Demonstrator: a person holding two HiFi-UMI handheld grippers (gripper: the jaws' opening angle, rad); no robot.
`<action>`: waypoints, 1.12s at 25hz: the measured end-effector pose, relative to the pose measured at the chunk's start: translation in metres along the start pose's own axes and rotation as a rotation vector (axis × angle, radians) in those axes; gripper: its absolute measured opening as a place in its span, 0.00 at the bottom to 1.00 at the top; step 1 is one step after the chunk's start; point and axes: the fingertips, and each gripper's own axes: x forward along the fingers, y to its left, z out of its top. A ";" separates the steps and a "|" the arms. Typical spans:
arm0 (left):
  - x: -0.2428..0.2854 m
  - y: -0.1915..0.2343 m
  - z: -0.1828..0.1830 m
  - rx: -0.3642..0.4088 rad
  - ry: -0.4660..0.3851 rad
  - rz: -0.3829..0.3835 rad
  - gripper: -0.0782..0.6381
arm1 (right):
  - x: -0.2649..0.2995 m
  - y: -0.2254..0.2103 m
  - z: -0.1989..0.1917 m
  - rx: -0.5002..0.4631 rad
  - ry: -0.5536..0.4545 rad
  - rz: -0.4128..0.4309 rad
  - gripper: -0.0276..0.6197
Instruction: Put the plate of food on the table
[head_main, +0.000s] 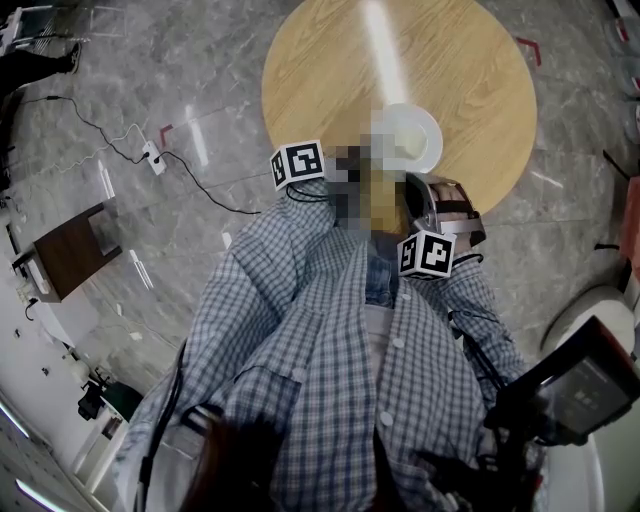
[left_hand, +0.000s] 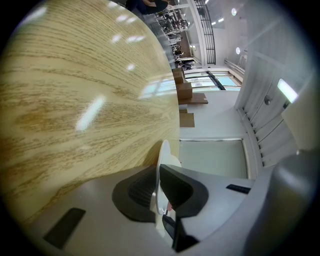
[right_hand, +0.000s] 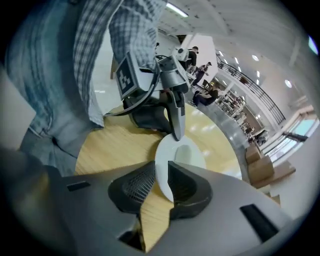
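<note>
Right gripper (right_hand: 161, 187): fingers (right_hand: 187, 187) narrowly apart, clamping nothing; white plate (right_hand: 167, 150) just ahead, its near rim showing in the gap
Left gripper (left_hand: 159, 187): fingers (left_hand: 180, 190) pinching the plate's far rim, so this hand carries it
Plate: round, lying flat, low over the round wood-grain counter (head_main: 330, 70) near its edge; contact unclear
Beyond: grey marble-look floor (head_main: 200, 100), open hall

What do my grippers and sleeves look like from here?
The left gripper and right gripper are smooth light-grey shells with dark ribbed pads on the jaws. Each carries a white cube printed with black square markers, and black cables trail from them. The sleeves are a blue-and-white checked shirt.
</note>
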 end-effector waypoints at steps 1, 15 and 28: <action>0.000 0.000 0.000 0.000 -0.001 0.000 0.14 | 0.002 0.002 -0.001 -0.042 0.011 -0.002 0.14; 0.001 -0.003 -0.001 -0.004 0.002 -0.012 0.14 | 0.011 0.001 -0.008 -0.214 0.099 -0.031 0.11; 0.002 -0.017 0.001 0.036 0.009 -0.052 0.14 | 0.014 -0.003 -0.015 -0.114 0.169 -0.017 0.11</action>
